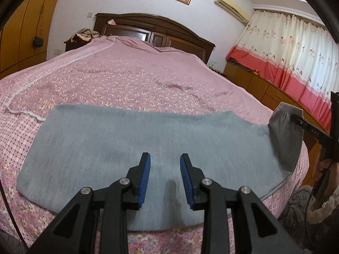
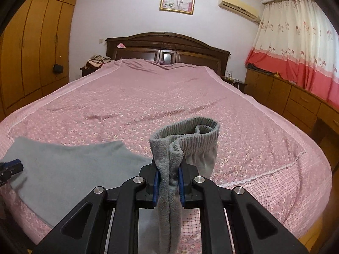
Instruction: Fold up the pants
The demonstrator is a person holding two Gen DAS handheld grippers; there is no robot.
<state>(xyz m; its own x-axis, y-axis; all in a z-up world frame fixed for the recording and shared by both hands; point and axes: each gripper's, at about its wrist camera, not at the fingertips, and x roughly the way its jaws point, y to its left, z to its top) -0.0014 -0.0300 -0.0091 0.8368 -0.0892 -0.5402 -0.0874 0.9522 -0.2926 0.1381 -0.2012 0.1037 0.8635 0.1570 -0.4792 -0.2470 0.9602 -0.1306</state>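
Grey fleece pants [image 1: 127,144] lie flat across the near end of the bed. My left gripper [image 1: 165,155] hovers open just above their near edge, with nothing between its blue pads [image 1: 145,180]. In the right wrist view my right gripper [image 2: 168,167] is shut on the ribbed waistband [image 2: 190,135], which it holds bunched and lifted off the bed. The rest of the pants [image 2: 70,165] trails away to the left. The left wrist view shows the raised waistband end [image 1: 284,131] at the far right, pinched by the right gripper [image 1: 296,119]. The left gripper's tip [image 2: 12,166] shows at the left edge of the right wrist view.
The bed has a pink floral cover [image 2: 169,97] and a dark wooden headboard [image 2: 167,46]. Low wooden cabinets [image 2: 296,99] run along the right under a curtain. A wardrobe [image 2: 36,48] stands on the left. A person's hand [image 1: 324,165] holds the right gripper.
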